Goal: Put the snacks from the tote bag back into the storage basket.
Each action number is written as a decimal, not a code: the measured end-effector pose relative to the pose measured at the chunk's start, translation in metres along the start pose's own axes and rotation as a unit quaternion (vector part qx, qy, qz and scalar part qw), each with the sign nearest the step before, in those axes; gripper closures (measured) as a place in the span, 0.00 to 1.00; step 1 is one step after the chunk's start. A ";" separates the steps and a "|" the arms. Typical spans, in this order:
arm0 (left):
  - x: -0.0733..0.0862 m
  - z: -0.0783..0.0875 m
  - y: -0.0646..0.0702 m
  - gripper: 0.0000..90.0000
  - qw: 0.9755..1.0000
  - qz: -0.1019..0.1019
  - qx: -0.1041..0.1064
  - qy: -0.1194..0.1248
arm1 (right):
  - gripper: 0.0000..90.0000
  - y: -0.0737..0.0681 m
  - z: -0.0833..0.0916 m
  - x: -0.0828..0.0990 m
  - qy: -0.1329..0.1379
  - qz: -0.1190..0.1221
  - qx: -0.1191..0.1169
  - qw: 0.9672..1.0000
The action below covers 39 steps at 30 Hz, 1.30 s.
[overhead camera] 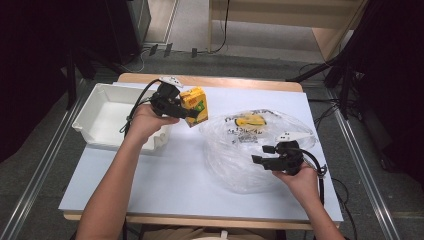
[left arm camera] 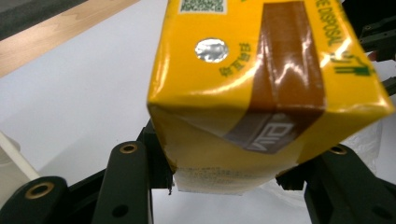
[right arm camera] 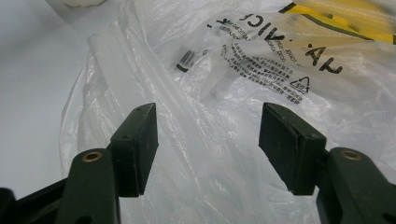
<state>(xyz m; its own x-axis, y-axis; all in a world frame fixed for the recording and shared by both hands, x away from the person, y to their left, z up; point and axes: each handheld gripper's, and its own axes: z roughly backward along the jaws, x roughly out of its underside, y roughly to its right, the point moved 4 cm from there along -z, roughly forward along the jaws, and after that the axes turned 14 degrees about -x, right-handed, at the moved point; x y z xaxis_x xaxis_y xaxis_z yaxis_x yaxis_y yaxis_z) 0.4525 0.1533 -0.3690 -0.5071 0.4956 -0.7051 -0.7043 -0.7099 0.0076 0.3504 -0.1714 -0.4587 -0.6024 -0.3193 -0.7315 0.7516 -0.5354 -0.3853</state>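
My left gripper (overhead camera: 192,113) is shut on a yellow drink carton (overhead camera: 194,105), held in the air between the white bin (overhead camera: 100,117) and the plastic bag (overhead camera: 240,150). In the left gripper view the carton (left arm camera: 261,88) sits clamped between the two black jaws, its brown stripe and foil straw hole facing the camera. My right gripper (overhead camera: 257,155) rests over the clear plastic bag, open, jaws pointing left. The right gripper view has the crinkled bag (right arm camera: 210,140) with black print and a yellow mark under the parted jaws, nothing pinched between them.
The white bin stands at the table's left, close behind the left hand. The light blue tabletop (overhead camera: 165,185) lies bare in front of the bag. Cables trail from both grippers. Dark stands and a wooden shelf are beyond the far edge.
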 end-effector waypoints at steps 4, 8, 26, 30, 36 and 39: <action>0.000 0.002 -0.003 0.57 1.000 0.001 -0.005 -0.003 | 0.43 0.000 0.000 0.000 0.000 0.001 0.001 1.000; 0.002 0.003 -0.009 0.57 1.000 0.007 -0.014 -0.004 | 0.43 0.000 0.001 0.000 -0.001 0.001 0.002 1.000; 0.007 0.012 -0.027 0.57 0.999 0.022 -0.035 -0.001 | 0.43 0.000 0.000 0.000 -0.001 0.001 0.003 1.000; 0.008 0.015 -0.031 0.57 0.999 0.025 -0.043 -0.001 | 0.43 0.000 0.000 0.000 0.000 0.000 0.003 1.000; 0.008 0.020 -0.035 0.57 0.999 0.023 -0.049 -0.002 | 0.43 0.000 0.000 0.000 0.000 0.000 0.004 1.000; 0.009 0.022 -0.037 0.57 0.998 0.028 -0.050 0.000 | 0.43 -0.001 0.000 0.000 -0.002 0.000 0.004 1.000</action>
<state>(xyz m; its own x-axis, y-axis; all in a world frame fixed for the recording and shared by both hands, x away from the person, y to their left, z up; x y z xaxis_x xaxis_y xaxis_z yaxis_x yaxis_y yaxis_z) 0.4631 0.1950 -0.3599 -0.5448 0.4534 -0.7055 -0.6211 -0.7833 -0.0238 0.3494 -0.1714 -0.4586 -0.6027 -0.3220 -0.7301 0.7499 -0.5411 -0.3805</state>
